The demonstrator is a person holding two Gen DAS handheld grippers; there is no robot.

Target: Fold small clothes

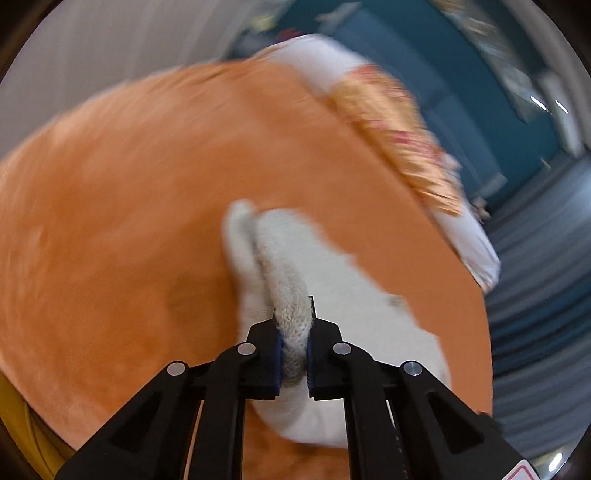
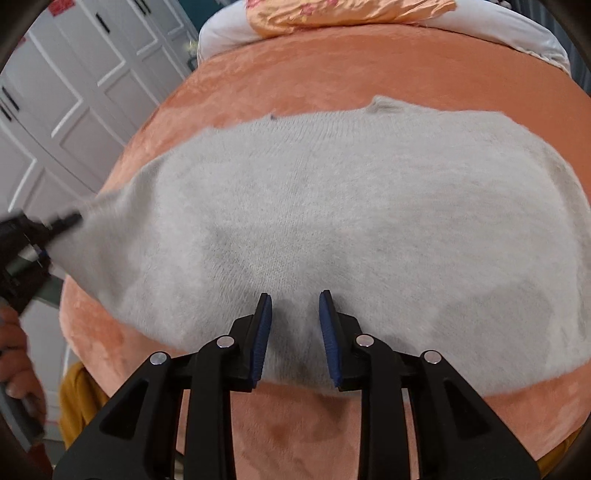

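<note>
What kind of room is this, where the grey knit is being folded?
Most likely a bedroom: the grey knit lies on a bed with an orange plush blanket, a patterned pillow sits at its head, and white panelled wardrobe doors stand beside it.

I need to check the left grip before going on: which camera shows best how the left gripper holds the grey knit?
The left wrist view: the left gripper is shut on a bunched edge of the grey knit, close up. The right wrist view shows it only small and blurred at the left edge, pulling a corner of the garment.
</note>
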